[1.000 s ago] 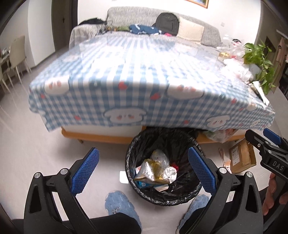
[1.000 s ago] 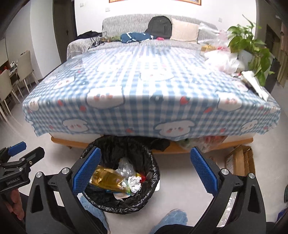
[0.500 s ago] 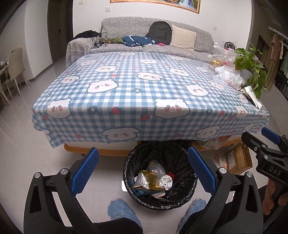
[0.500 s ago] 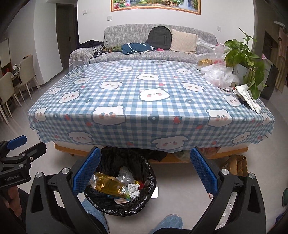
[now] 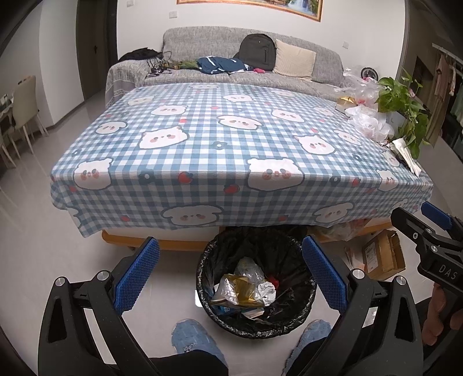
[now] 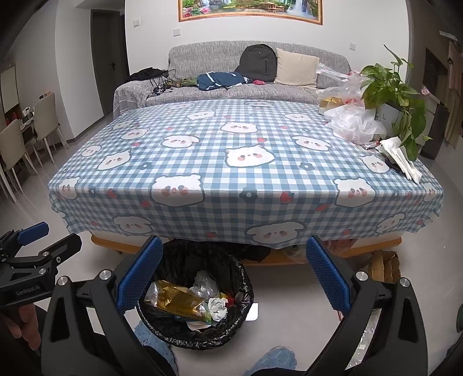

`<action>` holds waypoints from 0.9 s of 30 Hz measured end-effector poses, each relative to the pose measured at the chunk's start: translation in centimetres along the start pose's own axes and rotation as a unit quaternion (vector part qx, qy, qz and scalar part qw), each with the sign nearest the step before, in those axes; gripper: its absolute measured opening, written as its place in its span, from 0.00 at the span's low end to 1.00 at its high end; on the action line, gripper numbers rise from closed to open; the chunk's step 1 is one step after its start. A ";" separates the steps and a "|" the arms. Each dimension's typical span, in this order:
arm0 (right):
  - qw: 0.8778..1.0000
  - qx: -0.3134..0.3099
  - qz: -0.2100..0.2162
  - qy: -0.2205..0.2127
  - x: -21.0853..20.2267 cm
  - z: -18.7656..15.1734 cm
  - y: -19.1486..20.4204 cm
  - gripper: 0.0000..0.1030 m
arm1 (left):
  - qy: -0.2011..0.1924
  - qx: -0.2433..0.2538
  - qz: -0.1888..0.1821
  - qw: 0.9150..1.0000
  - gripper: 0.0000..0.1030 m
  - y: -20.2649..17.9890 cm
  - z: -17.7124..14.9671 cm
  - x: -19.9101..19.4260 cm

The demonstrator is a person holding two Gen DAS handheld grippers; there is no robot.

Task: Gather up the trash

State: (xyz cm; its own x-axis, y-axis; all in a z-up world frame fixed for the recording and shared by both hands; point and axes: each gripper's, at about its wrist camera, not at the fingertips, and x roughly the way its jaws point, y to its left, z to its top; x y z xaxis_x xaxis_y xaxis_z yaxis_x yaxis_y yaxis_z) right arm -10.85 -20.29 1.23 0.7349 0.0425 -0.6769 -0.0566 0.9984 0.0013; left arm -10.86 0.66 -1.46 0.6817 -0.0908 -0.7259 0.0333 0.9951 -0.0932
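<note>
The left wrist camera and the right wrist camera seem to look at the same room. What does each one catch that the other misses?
Only the left wrist view shows the open cardboard box clearly, and the right gripper at its right edge. Only the right wrist view shows the whole framed painting, more dining chairs, and the left gripper at its left edge. Both share the checked tablecloth, the black-lined trash bin holding wrappers, the sofa, the plant and plastic bags.

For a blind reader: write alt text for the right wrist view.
An open gripper hangs above a black-lined trash bin holding wrappers, in front of a table with a blue checked cloth. Plastic bags and a potted plant sit at its far right.
</note>
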 end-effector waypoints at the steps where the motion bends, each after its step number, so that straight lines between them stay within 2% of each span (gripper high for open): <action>1: 1.000 -0.001 0.000 0.000 0.0 0.0 0.0 0.93 | 0.000 -0.001 0.000 1.000 0.94 0.0 0.0 0.0; 27: 1.000 -0.002 -0.001 0.002 0.5 0.0 -0.2 0.93 | -0.001 0.001 0.002 1.000 0.94 0.3 0.1 0.2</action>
State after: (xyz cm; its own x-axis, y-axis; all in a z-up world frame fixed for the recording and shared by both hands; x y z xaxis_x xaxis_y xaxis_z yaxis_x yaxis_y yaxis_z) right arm -10.48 -20.42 0.90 0.7321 0.0413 -0.6800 -0.0579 0.9983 -0.0016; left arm -10.62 0.91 -1.52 0.6828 -0.0867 -0.7254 0.0314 0.9955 -0.0895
